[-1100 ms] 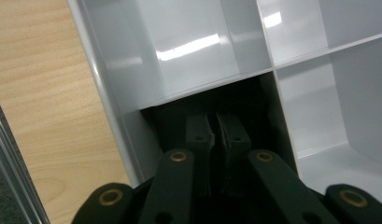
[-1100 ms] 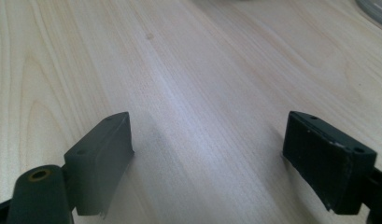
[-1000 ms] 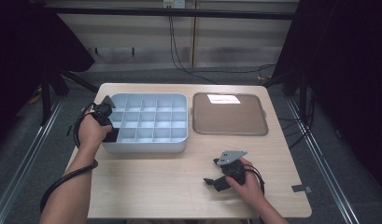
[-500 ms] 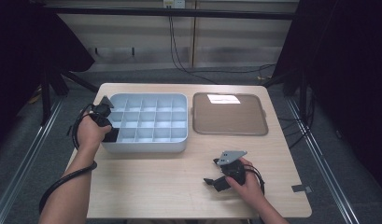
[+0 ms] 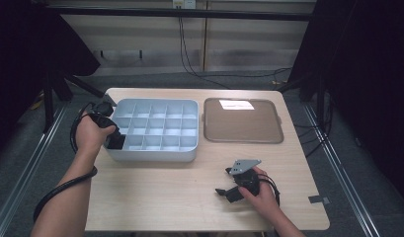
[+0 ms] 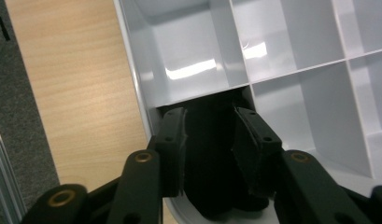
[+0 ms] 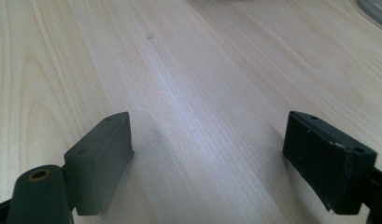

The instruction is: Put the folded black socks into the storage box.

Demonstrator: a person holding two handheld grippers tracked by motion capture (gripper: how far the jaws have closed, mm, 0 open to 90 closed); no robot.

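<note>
Shadow hid the shape of the black object (image 6: 212,158) in the near-left corner cell of the compartment tray (image 5: 155,129). Left gripper (image 6: 209,135) pinched it there. Right gripper (image 7: 207,154) rested spread on the table (image 5: 155,197), well apart from that tray.

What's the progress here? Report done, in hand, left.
Done: nothing visibly; the brown tray is bare. In hand: the left gripper is shut on a black object in a corner compartment of the divided box. Left: lifting it out, probably; the right gripper rests open.
</note>
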